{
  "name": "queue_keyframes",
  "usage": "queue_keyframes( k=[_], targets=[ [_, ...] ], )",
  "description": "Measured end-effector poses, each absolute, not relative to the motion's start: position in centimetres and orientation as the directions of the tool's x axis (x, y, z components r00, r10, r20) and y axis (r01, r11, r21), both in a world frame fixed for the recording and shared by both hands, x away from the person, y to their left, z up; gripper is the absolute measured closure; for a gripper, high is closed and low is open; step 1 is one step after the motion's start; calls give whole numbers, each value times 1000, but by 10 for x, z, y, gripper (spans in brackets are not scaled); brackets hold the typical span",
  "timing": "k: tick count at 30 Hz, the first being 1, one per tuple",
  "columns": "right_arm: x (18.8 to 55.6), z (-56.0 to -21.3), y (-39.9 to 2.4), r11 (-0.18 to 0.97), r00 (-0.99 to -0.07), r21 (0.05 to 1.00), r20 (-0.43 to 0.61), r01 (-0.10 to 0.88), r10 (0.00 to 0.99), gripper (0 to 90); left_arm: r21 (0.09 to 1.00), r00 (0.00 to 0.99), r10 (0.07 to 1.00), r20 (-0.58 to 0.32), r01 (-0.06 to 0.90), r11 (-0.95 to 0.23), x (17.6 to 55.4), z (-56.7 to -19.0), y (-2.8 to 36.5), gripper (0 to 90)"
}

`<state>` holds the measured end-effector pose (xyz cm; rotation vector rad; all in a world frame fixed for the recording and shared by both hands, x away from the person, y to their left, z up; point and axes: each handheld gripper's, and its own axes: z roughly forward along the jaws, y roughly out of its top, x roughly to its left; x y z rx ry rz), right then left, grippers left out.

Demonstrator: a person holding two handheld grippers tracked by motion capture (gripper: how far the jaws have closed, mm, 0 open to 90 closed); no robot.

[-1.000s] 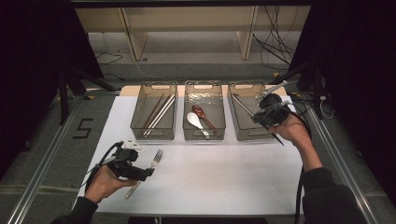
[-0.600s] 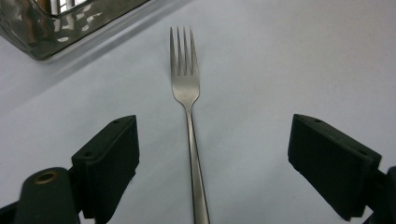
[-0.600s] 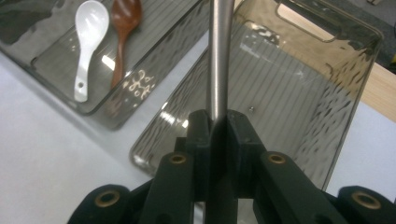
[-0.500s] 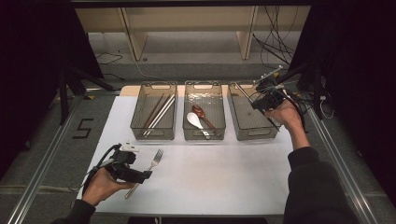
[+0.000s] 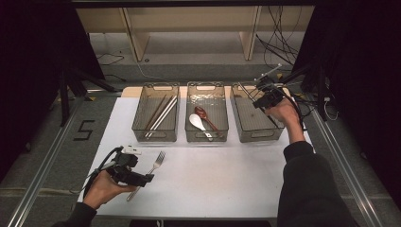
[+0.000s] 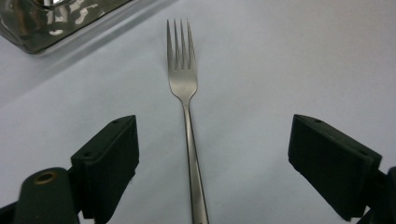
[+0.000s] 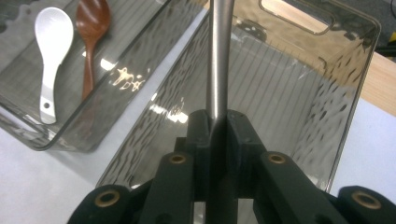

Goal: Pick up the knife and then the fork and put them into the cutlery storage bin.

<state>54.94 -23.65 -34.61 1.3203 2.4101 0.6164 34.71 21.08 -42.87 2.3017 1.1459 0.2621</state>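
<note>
The right gripper (image 7: 217, 126) squeezes a metal stick (image 7: 218, 60) over the right bin (image 5: 255, 135), at 1 o'clock on the table. Lower it gently inside, then let go. The left gripper (image 6: 212, 163) waits wide open around the fork (image 6: 184, 93), at 7 o'clock.

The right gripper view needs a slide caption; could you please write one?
Right claw shut on a metal utensil handle above the empty right bin; white spoon and brown spoon lie in the neighbouring bin.
</note>
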Motion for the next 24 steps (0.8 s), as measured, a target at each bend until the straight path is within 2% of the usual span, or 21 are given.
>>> queue_keyframes(
  k=[24],
  targets=[
    [568, -359, -233, 458, -483, 493, -85, 740, 871, 813, 542, 629, 775, -60, 673, -503, 348, -431, 210, 159]
  ],
)
